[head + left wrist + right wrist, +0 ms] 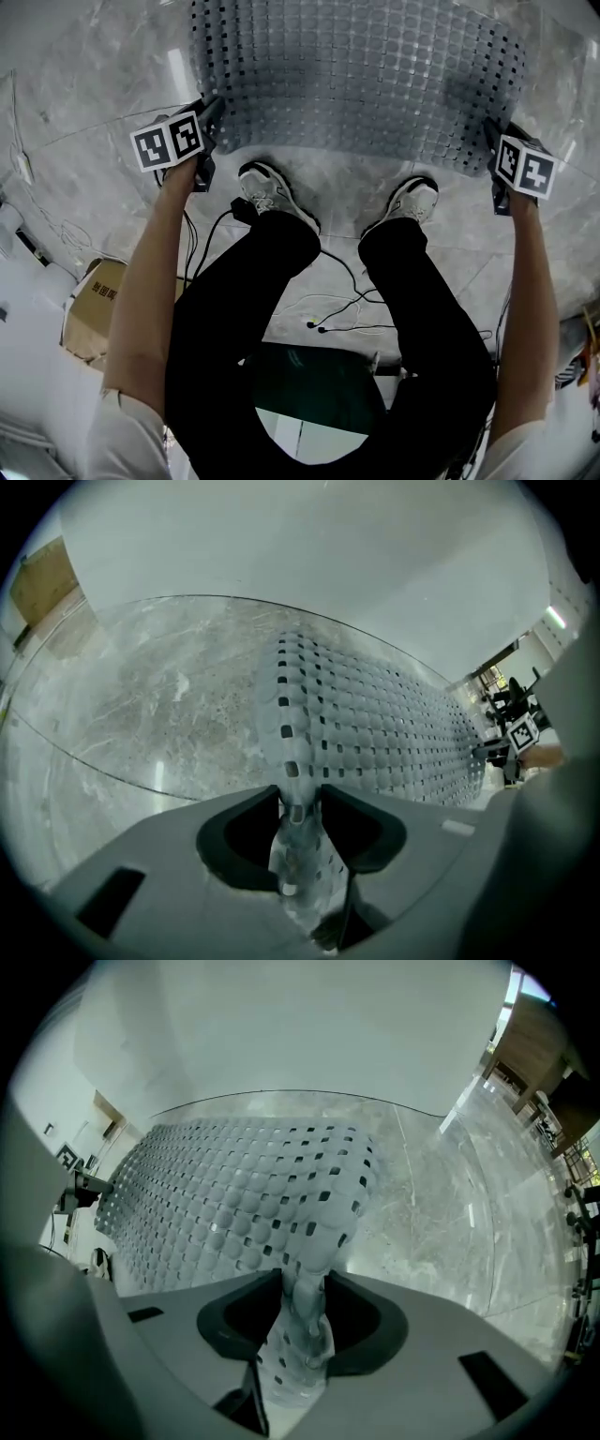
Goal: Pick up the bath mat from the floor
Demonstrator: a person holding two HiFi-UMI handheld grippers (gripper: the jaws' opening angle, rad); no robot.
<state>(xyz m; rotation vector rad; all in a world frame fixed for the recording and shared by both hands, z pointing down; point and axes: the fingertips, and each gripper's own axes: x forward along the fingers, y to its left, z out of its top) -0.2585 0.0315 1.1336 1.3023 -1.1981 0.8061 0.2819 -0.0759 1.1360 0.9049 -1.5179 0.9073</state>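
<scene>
- Where the person bends over the marble floor (75, 84), the grey perforated bath mat (356, 84) is spread just ahead of both shoes (272, 192).
- Left gripper (300, 803): jaws clenched on the mat's near left corner, which curls up from the floor between them.
- Right gripper (302, 1288): jaws clenched likewise on the near right corner.
- Cables (337, 323) trail between the person's legs.

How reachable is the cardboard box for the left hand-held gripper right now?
Probably not as things stand: the left hand-held gripper is shut on a corner of the bath mat, and the cardboard box lies back on the floor beside the person's left arm.
</scene>
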